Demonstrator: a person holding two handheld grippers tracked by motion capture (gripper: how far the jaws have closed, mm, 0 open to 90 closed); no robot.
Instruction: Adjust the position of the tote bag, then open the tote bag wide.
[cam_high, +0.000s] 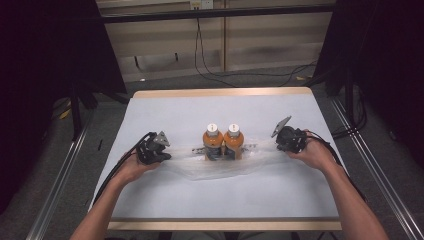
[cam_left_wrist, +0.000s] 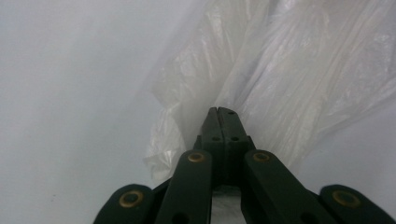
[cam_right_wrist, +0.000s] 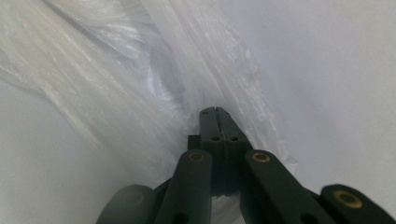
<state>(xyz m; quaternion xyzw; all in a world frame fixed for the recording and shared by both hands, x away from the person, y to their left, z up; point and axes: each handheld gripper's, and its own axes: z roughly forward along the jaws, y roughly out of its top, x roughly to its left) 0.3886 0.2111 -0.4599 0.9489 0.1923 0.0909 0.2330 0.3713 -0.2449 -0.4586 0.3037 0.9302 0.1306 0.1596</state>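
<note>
Two orange bottles with white caps, one (cam_high: 212, 142) on the left and one (cam_high: 233, 141) on the right, stand side by side at the table's middle, inside a clear plastic bag (cam_high: 220, 165) spread flat around them. My left gripper (cam_high: 167, 156) is at the bag's left end, and my right gripper (cam_high: 276, 144) is at its right end. In the left gripper view the jaws are pressed together at the tip (cam_left_wrist: 219, 110) with the crinkled bag film (cam_left_wrist: 289, 79) pinched between them. The right gripper view shows the same: the gripper (cam_right_wrist: 214, 110) shut on bag film (cam_right_wrist: 116, 79).
The white table top (cam_high: 220, 107) has a wooden far edge (cam_high: 222, 92) and a wooden near edge. Black frames and cables stand on the floor to both sides and behind. The person's forearms come in from the bottom.
</note>
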